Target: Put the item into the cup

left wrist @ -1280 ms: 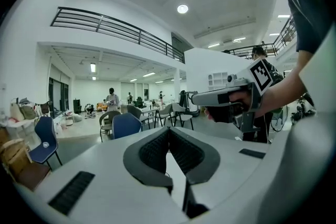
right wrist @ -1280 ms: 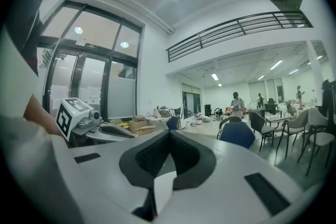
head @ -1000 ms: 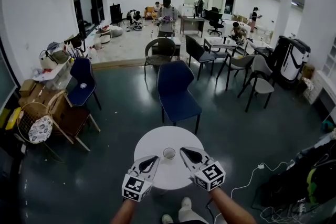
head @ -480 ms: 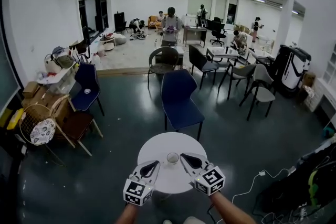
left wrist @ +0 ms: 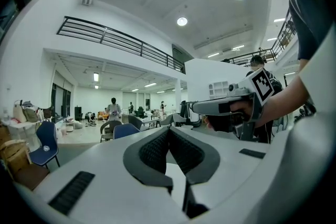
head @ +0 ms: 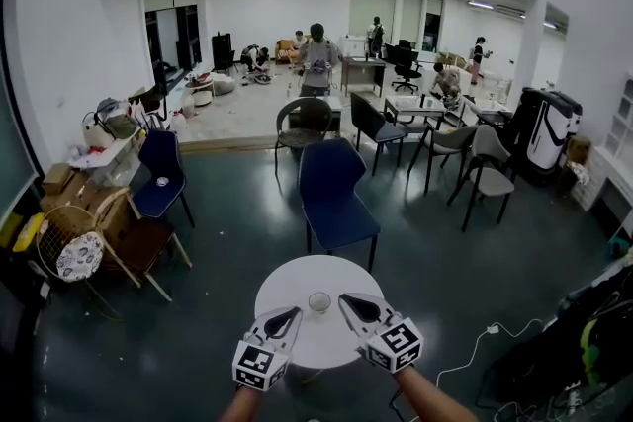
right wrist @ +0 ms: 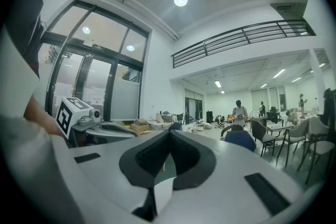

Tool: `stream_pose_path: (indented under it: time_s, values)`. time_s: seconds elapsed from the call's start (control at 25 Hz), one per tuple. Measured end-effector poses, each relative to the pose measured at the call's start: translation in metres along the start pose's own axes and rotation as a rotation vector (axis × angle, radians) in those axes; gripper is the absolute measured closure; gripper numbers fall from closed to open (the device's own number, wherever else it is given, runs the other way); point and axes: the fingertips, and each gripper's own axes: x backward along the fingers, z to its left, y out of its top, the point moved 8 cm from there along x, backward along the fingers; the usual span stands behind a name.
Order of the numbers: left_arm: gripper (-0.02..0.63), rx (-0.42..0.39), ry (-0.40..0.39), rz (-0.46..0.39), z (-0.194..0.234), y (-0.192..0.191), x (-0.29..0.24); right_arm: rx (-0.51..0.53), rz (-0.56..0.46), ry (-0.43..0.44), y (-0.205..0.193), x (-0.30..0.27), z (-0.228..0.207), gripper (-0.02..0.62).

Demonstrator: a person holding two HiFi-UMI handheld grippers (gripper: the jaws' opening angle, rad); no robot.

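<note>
A small white cup (head: 318, 301) stands near the middle of the round white table (head: 297, 276). In the head view my left gripper (head: 286, 315) hovers over the table just left of the cup and nearer to me, and my right gripper (head: 353, 302) hovers just right of it. Both point level towards the far side. The left gripper (left wrist: 168, 130) has its jaws closed with nothing between them. The right gripper (right wrist: 169, 134) also shows its tips together and empty. No loose item is visible on the table, and the cup's inside is too small to read.
A blue chair (head: 332, 185) stands just beyond the table. More chairs and desks (head: 440, 128) fill the room behind it. A wicker chair and boxes (head: 74, 237) sit at the left wall, and a white cable (head: 465, 351) lies on the floor at the right. People stand far back.
The head view has shifted a little and the table sits slightly lower in it. Both grippers have drifted along with it, keeping their places on either side of the cup, jaws unchanged.
</note>
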Motion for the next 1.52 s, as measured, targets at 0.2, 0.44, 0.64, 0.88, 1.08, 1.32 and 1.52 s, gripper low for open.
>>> stream_pose_path:
  time_s: [0.2,0.44,0.64,0.88,1.08,1.32,1.52]
  values:
    - [0.591,0.008,0.005,-0.004,-0.03,0.005,0.001,0.002,-0.002,-0.009,0.003,0.036,-0.006,0.58]
    - [0.591,0.014,0.001,-0.01,-0.077,0.014,0.002,-0.003,-0.013,-0.019,0.007,0.086,-0.01,0.58]
    - [0.591,0.007,0.008,-0.008,-0.116,0.02,0.006,-0.01,-0.026,-0.01,0.011,0.124,-0.008,0.58]
    - [0.591,0.003,0.011,-0.007,-0.155,0.022,0.011,-0.014,-0.039,-0.01,0.009,0.164,-0.008,0.58]
    - [0.591,0.0,0.022,-0.008,-0.183,0.023,0.024,-0.017,-0.046,-0.002,0.006,0.192,0.0,0.58]
    - [0.591,-0.006,0.037,-0.015,-0.212,0.029,0.035,-0.013,-0.06,0.003,0.008,0.223,0.005,0.58]
    - [0.591,-0.007,0.039,-0.012,-0.239,0.034,0.056,0.015,-0.041,0.009,0.012,0.251,0.024,0.58]
